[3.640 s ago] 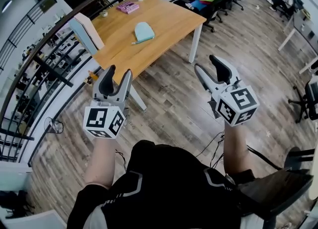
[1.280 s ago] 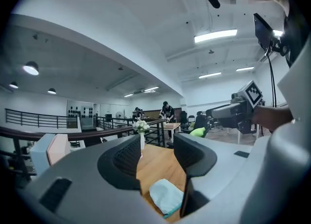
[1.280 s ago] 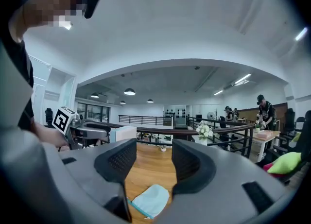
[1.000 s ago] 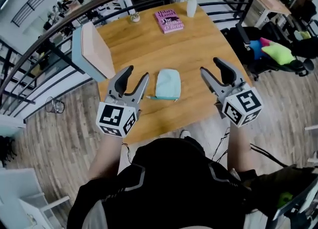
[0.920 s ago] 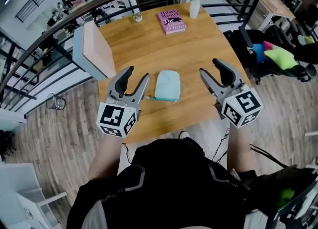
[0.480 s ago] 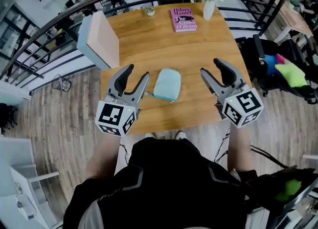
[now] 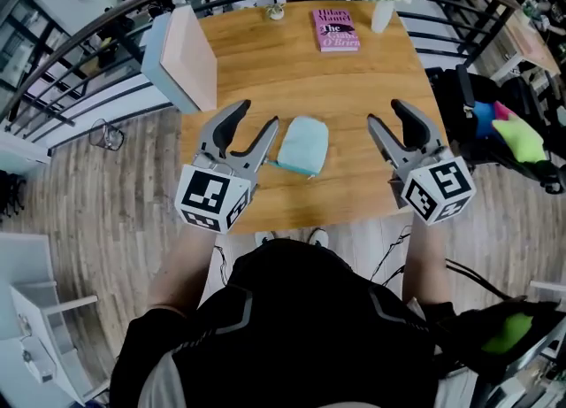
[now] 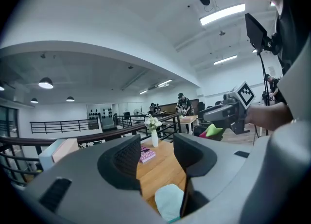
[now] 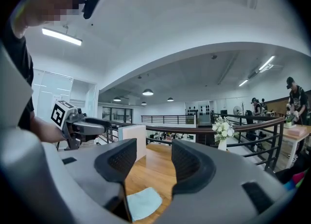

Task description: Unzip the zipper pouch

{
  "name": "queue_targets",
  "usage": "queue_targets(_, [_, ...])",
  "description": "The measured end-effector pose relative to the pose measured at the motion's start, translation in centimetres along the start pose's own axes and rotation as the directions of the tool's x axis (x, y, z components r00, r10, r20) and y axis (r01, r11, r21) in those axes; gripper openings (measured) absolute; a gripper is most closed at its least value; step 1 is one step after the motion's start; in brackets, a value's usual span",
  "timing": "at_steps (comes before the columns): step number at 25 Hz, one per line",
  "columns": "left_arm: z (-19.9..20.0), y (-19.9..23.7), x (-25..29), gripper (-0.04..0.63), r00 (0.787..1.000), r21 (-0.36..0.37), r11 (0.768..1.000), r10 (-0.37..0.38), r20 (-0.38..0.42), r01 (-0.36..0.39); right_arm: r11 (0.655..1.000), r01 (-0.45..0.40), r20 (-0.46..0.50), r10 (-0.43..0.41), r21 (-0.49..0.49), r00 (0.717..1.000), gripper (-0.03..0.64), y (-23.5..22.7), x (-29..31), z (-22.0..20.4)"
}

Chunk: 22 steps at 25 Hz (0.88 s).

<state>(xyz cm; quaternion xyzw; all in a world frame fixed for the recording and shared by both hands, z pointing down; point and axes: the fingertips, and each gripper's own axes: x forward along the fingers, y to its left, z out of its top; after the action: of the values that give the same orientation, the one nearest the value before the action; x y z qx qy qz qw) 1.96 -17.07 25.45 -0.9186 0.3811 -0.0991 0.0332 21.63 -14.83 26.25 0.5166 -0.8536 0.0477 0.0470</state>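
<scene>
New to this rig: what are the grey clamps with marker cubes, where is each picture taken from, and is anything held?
No robot: a person holds a two-jaw gripper in each hand, the left gripper and the right gripper; the marker cubes belong to them. The top-down picture comes from a camera on the person's head. The other two come from cameras riding on each gripper, looking along its jaws. On the wooden table lie a pale teal zipper pouch and a pink book; a vase of white flowers stands at its far edge. Both pairs of jaws stand apart, empty; the pouch is untouched.
</scene>
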Motion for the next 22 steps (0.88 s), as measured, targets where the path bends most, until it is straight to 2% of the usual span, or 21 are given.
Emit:
queue_targets(5, [-1.9,0.8,0.3,0.225,1.0,-0.043,0.999,-0.014,-0.018,0.013,1.0,-0.006,-0.035,0.005,-0.007,0.999,0.232,0.6,1.4,-0.9])
queue_targets(10, [-5.7,0.5,0.6,0.225,0.995,-0.083,0.996,-0.049,-0.084,0.042,1.0,-0.009,-0.112,0.009,0.003,0.994,0.232,0.9,2.8,-3.9])
queue_targets(14, [-9.1,0.0,1.4,0.225,0.988,-0.088,0.994,-0.072,-0.136,0.061,1.0,-0.023,-0.167,0.02,-0.012,0.986,0.231,0.9,4.1,-6.9])
queue_targets(18, [-13.3,-1.6,2.1,0.222,0.972,-0.116,0.989,-0.114,-0.204,0.092,0.998,-0.06,-0.24,0.054,-0.018,0.969,0.227,1.4,4.9,-11.2])
queue_targets(22, [-18.8,-4.1,2.4,0.207,0.94,-0.129,0.983,-0.162,-0.301,0.129,0.994,-0.112,-0.307,0.106,-0.002,0.946,0.222,2.4,5.3,-15.8])
